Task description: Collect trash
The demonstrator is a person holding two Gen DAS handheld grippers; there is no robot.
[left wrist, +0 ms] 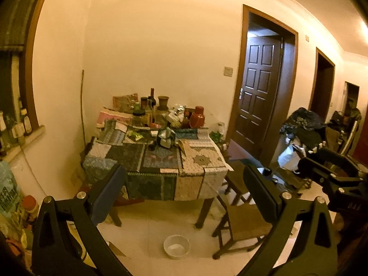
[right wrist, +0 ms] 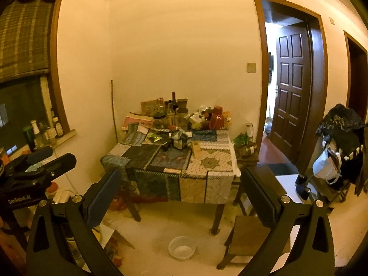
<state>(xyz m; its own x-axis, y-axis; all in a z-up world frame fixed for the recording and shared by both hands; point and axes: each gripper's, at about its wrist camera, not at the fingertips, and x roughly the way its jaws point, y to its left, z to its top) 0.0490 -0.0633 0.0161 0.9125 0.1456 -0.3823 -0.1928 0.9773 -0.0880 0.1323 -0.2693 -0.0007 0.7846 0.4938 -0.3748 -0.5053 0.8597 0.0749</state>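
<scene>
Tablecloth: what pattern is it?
Patchwork tablecloth of blue, dark and cream squares; right wrist view shows it best.

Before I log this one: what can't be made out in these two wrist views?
- Table clutter: both views, too small and blurred to tell trash from keepers.
- Floor under the table: hidden by the hanging cloth.
- Room past the open door: only a sliver shows.
- Bowl contents: unclear.

A patchwork cloth (right wrist: 174,161) of dark blue, green, cream and grey squares, some with star motifs, covers the surface. At the back of that cloth stands a red flask (right wrist: 217,117). On the floor in front of the cloth sits a translucent white bowl (right wrist: 181,249). The panelled door (right wrist: 293,85) right of the cloth is dark brown; the walls (right wrist: 184,46) are plain cream. The window blind (right wrist: 23,30) is a brown-and-tan check.
</scene>
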